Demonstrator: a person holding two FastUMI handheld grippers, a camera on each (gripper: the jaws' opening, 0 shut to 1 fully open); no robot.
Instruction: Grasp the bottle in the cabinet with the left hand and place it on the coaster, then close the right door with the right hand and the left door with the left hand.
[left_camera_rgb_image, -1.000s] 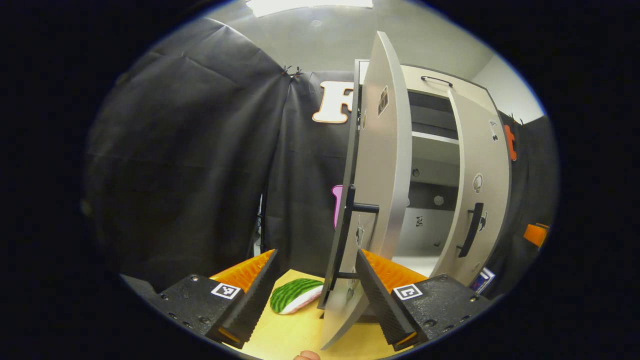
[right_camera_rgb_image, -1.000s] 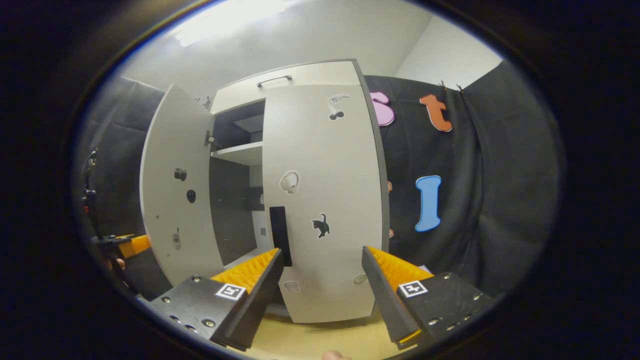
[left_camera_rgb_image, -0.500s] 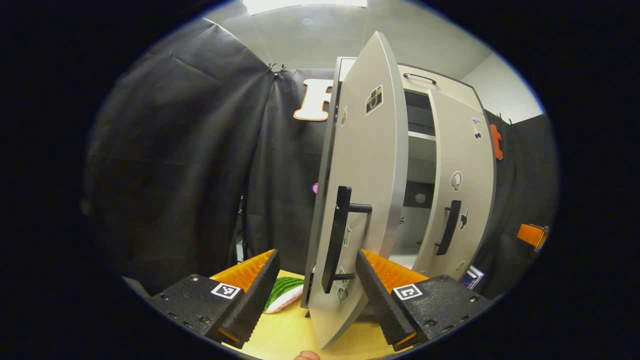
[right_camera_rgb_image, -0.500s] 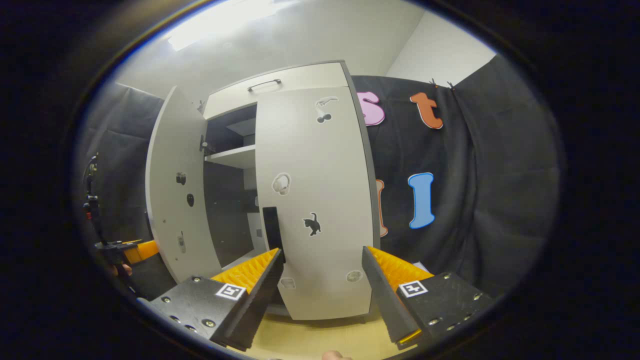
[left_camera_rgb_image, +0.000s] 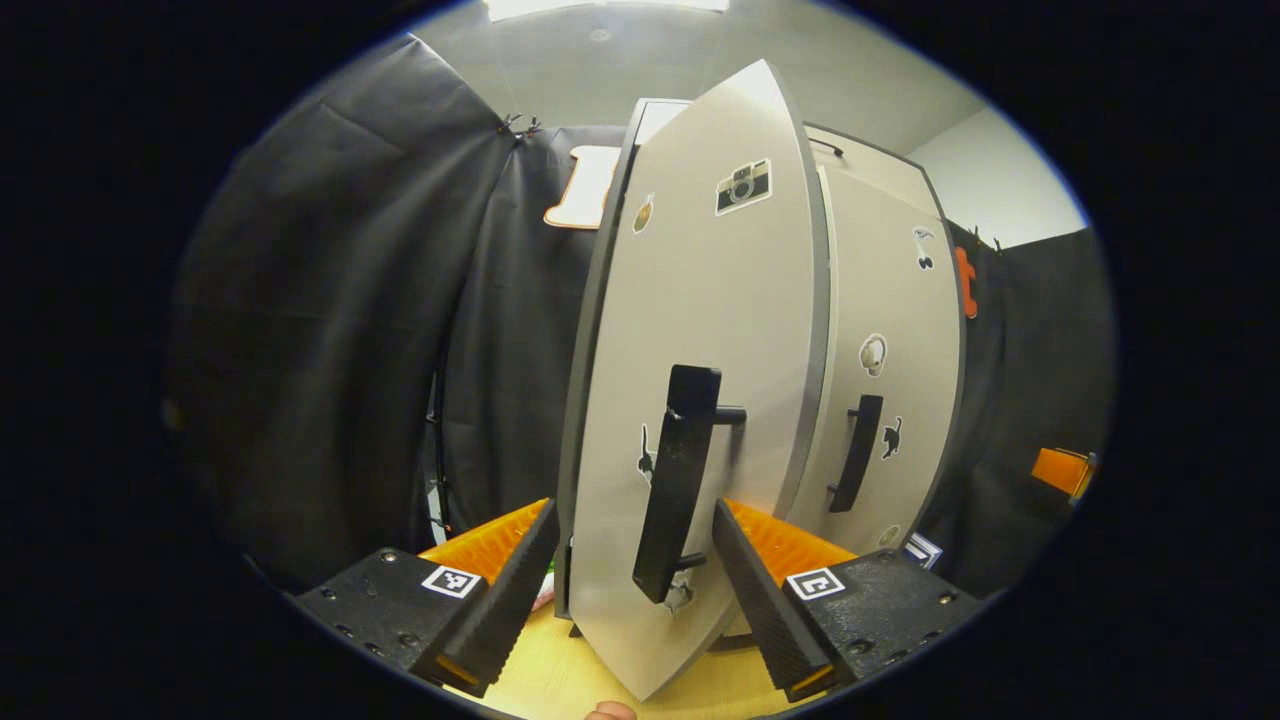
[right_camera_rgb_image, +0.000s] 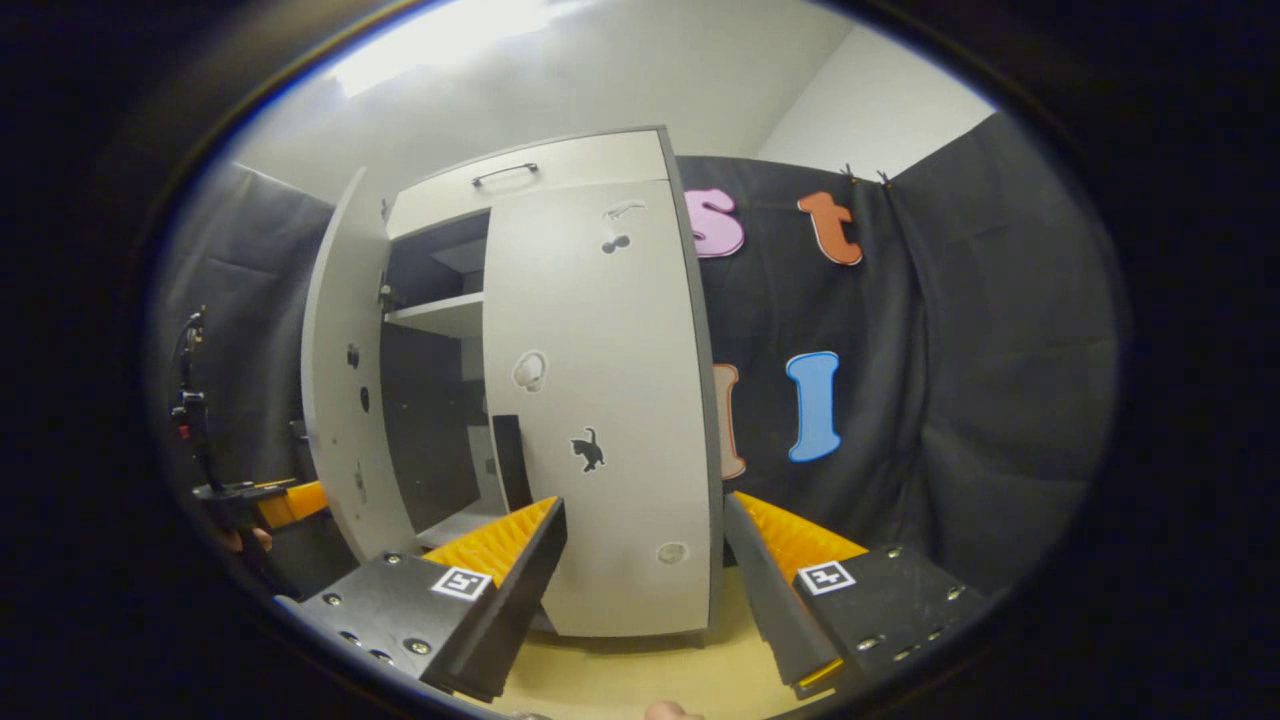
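Left gripper (left_camera_rgb_image: 635, 560): wide apart, left door (left_camera_rgb_image: 700, 330) handle (left_camera_rgb_image: 675, 480) between fingers | Right gripper (right_camera_rgb_image: 645, 560): wide apart, facing shut right door (right_camera_rgb_image: 600, 400)

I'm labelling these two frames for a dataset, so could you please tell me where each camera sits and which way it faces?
Left gripper view: rides on the left gripper, facing the left door and its black handle close up; own open fingers at the bottom, a fingertip at the lower edge.
Right gripper view: rides on the right gripper, facing the shut right door; own open fingers at the bottom, the left gripper far left.
Shared: the cabinet, both doors, the tabletop.
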